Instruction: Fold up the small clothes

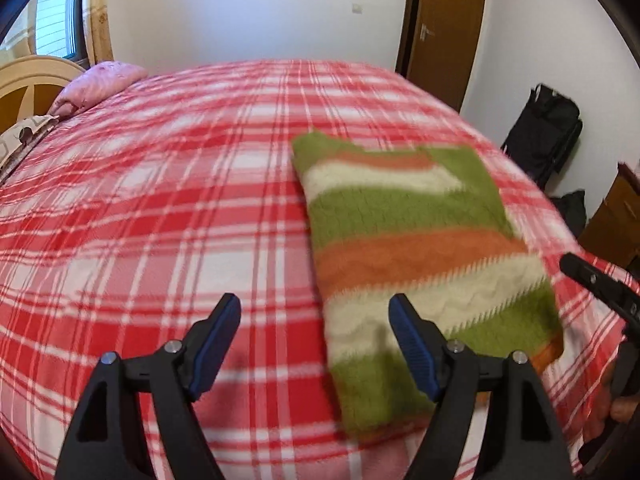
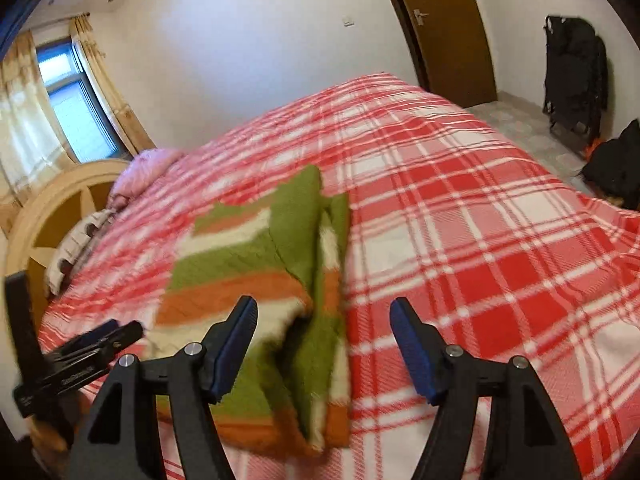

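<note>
Left wrist view
Left tool (image 1: 314, 338): fingers spread wide apart, nothing between them, hanging just over the bed.
Sweater (image 1: 416, 256): fuzzy green, orange and cream stripes, folded into a long block lying flat on the bed (image 1: 160, 208), toward its right edge. The tool's right finger sits over the near end of it; can't tell if it's touching.
Right tool (image 1: 600, 284): only a black bit pokes in at the right, beside the sweater.
Room: pink pillow (image 1: 100, 84) at the bed's far left corner, brown door (image 1: 444, 28) behind, black bag (image 1: 548, 132) on the floor.

Right wrist view
Right tool (image 2: 324, 340): fingers also wide apart, holding nothing.
Sweater (image 2: 280, 280): below and left of the tool, near the bed's (image 2: 480, 220) near edge, with a green flap folded over its right side.
Left tool (image 2: 100, 340): blurry, at the sweater's left edge; can't read its state here.
Room: window (image 2: 76, 104) with curtains, headboard (image 2: 52, 208) at left.
</note>
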Demonstrator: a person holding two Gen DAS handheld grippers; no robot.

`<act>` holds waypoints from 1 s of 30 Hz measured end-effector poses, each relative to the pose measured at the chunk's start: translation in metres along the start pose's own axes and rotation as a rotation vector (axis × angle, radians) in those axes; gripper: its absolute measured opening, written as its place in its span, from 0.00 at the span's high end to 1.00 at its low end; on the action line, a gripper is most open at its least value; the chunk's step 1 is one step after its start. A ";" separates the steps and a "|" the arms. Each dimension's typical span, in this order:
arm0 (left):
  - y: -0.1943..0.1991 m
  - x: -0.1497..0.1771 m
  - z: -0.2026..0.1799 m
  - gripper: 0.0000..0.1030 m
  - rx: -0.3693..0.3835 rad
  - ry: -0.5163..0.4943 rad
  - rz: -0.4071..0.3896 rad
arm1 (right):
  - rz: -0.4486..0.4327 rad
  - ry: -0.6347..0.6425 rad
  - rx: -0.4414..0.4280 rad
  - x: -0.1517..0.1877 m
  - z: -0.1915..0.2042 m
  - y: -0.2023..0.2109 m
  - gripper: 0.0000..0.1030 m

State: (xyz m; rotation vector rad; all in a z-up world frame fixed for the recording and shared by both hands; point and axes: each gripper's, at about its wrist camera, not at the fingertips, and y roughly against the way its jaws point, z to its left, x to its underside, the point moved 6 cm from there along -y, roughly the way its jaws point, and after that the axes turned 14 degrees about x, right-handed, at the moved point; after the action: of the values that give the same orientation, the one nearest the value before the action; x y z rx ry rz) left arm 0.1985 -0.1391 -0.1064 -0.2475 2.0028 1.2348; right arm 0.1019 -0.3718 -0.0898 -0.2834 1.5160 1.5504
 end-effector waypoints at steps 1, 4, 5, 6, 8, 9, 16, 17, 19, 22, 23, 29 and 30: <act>-0.002 -0.006 0.000 0.23 0.009 0.009 0.000 | 0.016 -0.016 -0.023 -0.005 0.003 -0.005 0.33; -0.021 -0.020 0.000 0.23 0.055 0.033 0.021 | 0.032 0.010 -0.016 -0.015 0.010 -0.026 0.33; -0.030 -0.023 0.000 0.23 0.060 0.036 0.037 | 0.049 0.036 -0.001 -0.016 0.014 -0.037 0.33; -0.040 -0.024 0.001 0.23 0.062 0.047 0.059 | 0.067 0.052 0.011 -0.016 0.016 -0.047 0.33; -0.056 -0.024 0.003 0.23 0.079 0.086 0.088 | 0.105 0.078 0.034 -0.015 0.017 -0.068 0.33; -0.062 -0.023 0.003 0.23 0.095 0.113 0.096 | 0.122 0.088 0.023 -0.013 0.018 -0.077 0.33; -0.083 -0.016 -0.002 0.22 0.197 0.183 0.128 | 0.124 0.043 -0.084 -0.009 0.016 -0.093 0.33; -0.084 -0.016 0.001 0.23 0.217 0.216 0.133 | 0.126 0.048 -0.092 -0.009 0.017 -0.093 0.33; -0.084 -0.017 0.001 0.24 0.234 0.223 0.151 | 0.136 0.064 -0.118 -0.008 0.021 -0.092 0.33; -0.081 -0.026 0.006 0.26 0.268 0.218 0.167 | 0.152 0.100 -0.167 -0.005 0.028 -0.091 0.33; -0.080 -0.030 0.009 0.26 0.270 0.217 0.154 | 0.152 0.107 -0.166 -0.005 0.029 -0.093 0.33; -0.096 -0.026 0.007 0.23 0.320 0.198 0.176 | 0.163 0.115 -0.180 -0.009 0.031 -0.103 0.33; -0.096 -0.025 0.005 0.23 0.313 0.180 0.171 | 0.162 0.130 -0.173 -0.009 0.033 -0.103 0.33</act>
State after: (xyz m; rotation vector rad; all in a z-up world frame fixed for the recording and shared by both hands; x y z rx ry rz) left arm 0.2673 -0.1898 -0.1560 -0.0345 2.3802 1.0091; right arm 0.1949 -0.3654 -0.1455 -0.3739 1.5384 1.8267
